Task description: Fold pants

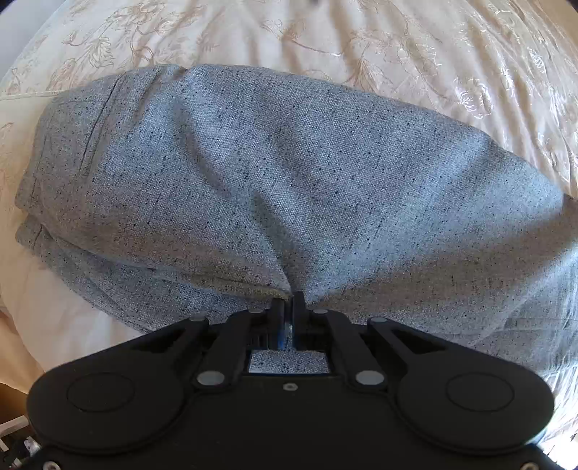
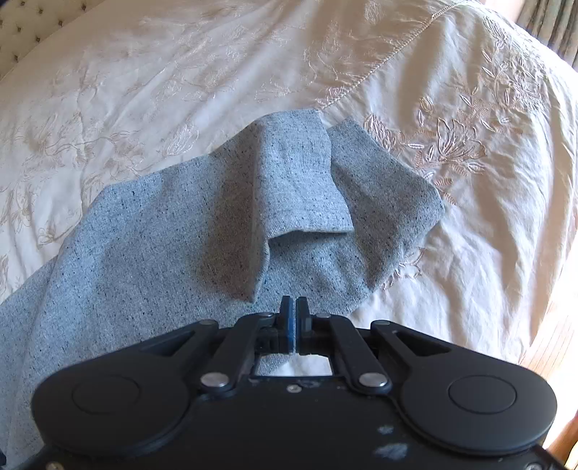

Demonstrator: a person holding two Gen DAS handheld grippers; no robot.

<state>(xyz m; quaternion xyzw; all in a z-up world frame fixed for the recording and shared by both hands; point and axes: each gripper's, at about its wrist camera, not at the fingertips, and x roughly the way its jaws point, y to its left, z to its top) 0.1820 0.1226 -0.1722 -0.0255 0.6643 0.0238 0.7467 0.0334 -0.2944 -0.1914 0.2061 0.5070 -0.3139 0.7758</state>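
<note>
Grey speckled pants [image 1: 281,173] lie across a cream embroidered bedspread [image 1: 325,39]. In the left wrist view my left gripper [image 1: 288,294] is shut on a fold of the pants, and creases fan out from its fingertips. The waist end lies at the left in two layers. In the right wrist view the leg ends of the pants [image 2: 300,180] lie doubled over, their hems facing the far right. My right gripper [image 2: 292,300] hovers just over the near edge of that folded cloth. Its jaws stand together and I see no cloth between the blue pads.
The bedspread [image 2: 180,72] spreads wide around the pants on all sides. A tufted headboard [image 2: 21,32] shows at the far left of the right wrist view. Curtains [image 2: 552,21] and a wooden floor [image 2: 549,343] show past the bed's right edge.
</note>
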